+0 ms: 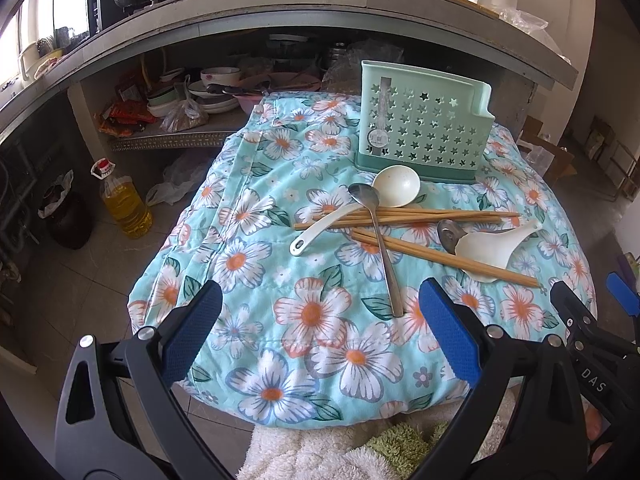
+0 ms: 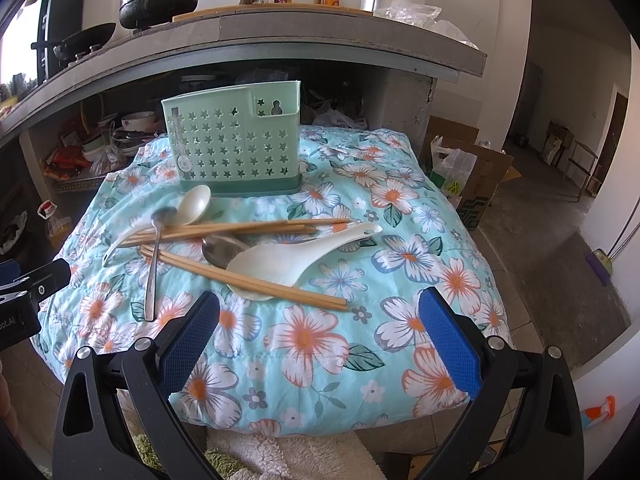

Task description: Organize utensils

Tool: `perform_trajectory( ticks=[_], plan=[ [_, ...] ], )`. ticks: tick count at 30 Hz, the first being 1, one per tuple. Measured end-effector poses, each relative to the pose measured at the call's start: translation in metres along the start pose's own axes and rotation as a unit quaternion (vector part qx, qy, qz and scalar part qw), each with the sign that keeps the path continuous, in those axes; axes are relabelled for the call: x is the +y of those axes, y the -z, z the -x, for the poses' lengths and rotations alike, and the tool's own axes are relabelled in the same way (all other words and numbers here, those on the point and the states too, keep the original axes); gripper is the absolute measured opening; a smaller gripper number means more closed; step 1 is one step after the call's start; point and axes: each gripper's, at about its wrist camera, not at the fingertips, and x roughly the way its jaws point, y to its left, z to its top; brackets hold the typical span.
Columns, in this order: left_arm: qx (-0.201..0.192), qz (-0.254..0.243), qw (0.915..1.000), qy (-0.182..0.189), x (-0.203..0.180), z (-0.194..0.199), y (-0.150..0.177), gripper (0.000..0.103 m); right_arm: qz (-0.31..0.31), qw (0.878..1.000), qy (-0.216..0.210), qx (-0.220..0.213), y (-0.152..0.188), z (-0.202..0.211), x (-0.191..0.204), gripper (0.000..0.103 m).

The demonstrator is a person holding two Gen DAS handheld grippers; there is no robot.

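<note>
A mint green utensil holder with star holes stands at the back of a floral cloth. In front of it lies a pile: a white ladle, a metal spoon, several wooden chopsticks, a white rice paddle and a second metal spoon under it. My left gripper is open and empty, near the spoon's handle end. My right gripper is open and empty, just short of the chopstick tips.
A kitchen counter with pans and bottles overhangs a shelf of bowls behind the cloth. An oil bottle stands on the floor at left. A cardboard box stands at right. A fluffy towel lies below the cloth.
</note>
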Motion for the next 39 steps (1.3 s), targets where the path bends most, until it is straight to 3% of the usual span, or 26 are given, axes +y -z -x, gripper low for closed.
perform_trajectory(
  ticks=[39],
  plan=[
    [0.005,0.002,0.9999,-0.014,0.0064,-0.0015,0.0027,0.095,0.0,1.0,-0.001,0.0,0.001,0.0001,-0.0002,0.097]
  ],
)
